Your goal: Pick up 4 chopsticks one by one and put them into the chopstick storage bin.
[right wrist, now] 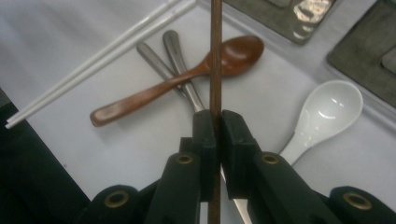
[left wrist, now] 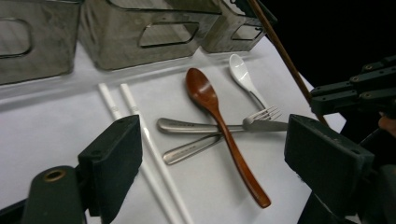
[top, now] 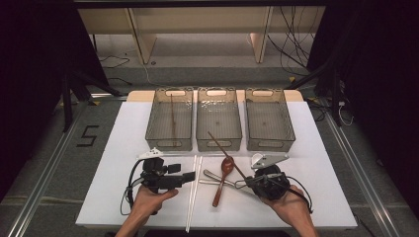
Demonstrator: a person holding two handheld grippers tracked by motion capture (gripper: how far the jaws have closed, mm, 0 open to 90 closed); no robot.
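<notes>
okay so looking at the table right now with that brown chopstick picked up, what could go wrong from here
1. The right tongs pinch the thin brown chopstick at one narrow spot, with a long length beyond the pads. It might pivot or slip while carried.
2. Its far end reaches toward the middle basket; it could catch on the rim.
3. The wooden spoon lies across the fork, beside the white chopsticks. Picking one with the open left tongs may nudge the others.

White table (top: 104, 197) — three bins (top: 219, 120), chopsticks (top: 192, 192), spoons (top: 223, 180).
</notes>
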